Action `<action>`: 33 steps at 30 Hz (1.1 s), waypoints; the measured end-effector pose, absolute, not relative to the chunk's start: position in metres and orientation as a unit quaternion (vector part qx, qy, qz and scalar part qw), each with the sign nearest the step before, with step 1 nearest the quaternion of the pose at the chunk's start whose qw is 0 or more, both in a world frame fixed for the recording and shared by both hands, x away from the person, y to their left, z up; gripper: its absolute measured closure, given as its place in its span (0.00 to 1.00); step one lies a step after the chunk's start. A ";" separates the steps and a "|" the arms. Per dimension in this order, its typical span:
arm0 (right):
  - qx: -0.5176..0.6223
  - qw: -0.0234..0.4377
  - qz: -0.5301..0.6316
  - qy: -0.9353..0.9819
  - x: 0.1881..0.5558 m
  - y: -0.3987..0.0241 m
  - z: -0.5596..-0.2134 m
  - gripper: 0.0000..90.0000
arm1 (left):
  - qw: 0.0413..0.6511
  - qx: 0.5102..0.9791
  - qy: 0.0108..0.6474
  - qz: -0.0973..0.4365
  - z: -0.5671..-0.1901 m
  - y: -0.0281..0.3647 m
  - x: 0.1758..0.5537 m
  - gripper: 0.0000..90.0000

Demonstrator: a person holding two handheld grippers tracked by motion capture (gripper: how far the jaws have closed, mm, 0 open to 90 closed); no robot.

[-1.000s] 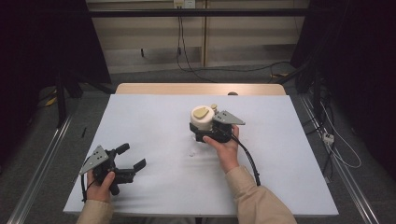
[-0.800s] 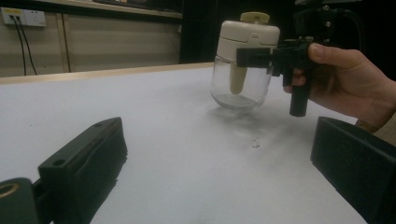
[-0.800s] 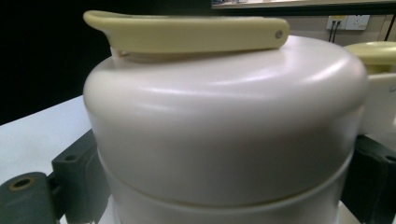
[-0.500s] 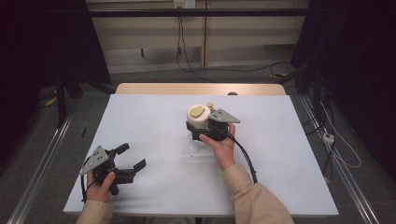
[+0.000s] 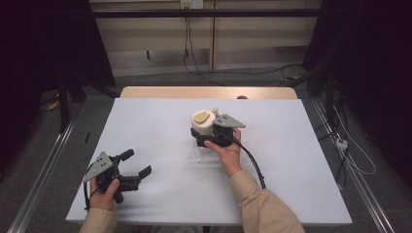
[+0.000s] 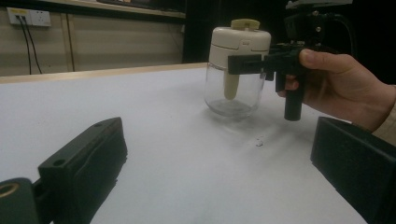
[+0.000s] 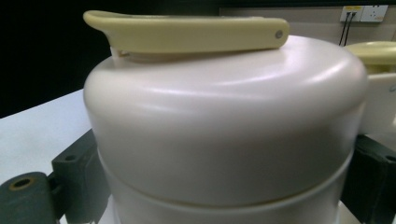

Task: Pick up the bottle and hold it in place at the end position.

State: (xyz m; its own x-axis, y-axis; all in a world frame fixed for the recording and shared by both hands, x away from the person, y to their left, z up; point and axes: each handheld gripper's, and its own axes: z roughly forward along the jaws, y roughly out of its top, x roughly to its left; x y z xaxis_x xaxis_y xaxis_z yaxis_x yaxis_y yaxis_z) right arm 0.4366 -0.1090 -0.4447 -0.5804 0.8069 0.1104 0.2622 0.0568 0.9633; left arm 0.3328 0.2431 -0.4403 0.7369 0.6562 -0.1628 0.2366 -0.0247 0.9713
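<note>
Covering the desk, white table sheet (image 5: pixel 160 126) takes most of the high view. Right hand (image 5: pixel 227 154) reaches forward mid-table, right gripper (image 5: pixel 206 132) clamped on the cream cap of a glass jar (image 5: pixel 203 124), one jaw each side; jar stands upright on the sheet, yellowish flip handle on top. Left hand (image 5: pixel 103 196) rests near left corner, left gripper (image 5: pixel 133 165) spread wide, holding nothing, well apart from jar. Small dark speck (image 6: pixel 258 141) lies just beside jar.

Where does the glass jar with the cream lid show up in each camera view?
High view: jar at table centre, in the right gripper.
Left gripper view: upper centre-right, gripper at its lid.
Right gripper view: lid close up, between the jaws.
Shared landmark: yellowish lid flap.
</note>
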 end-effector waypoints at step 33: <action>0.405 0.239 0.561 0.681 0.431 -0.117 -0.455 0.08 | 0.619 0.699 0.312 0.174 -0.438 0.239 0.331 0.03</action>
State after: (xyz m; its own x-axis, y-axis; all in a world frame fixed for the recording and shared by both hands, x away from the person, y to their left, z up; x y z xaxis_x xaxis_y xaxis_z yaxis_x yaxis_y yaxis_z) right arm 0.4309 -0.1174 -0.4554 -0.5567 0.8207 0.1286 0.2840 0.0425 0.9579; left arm 0.3311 0.2389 -0.4378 0.7443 0.6525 -0.1426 0.2205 -0.0384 0.9746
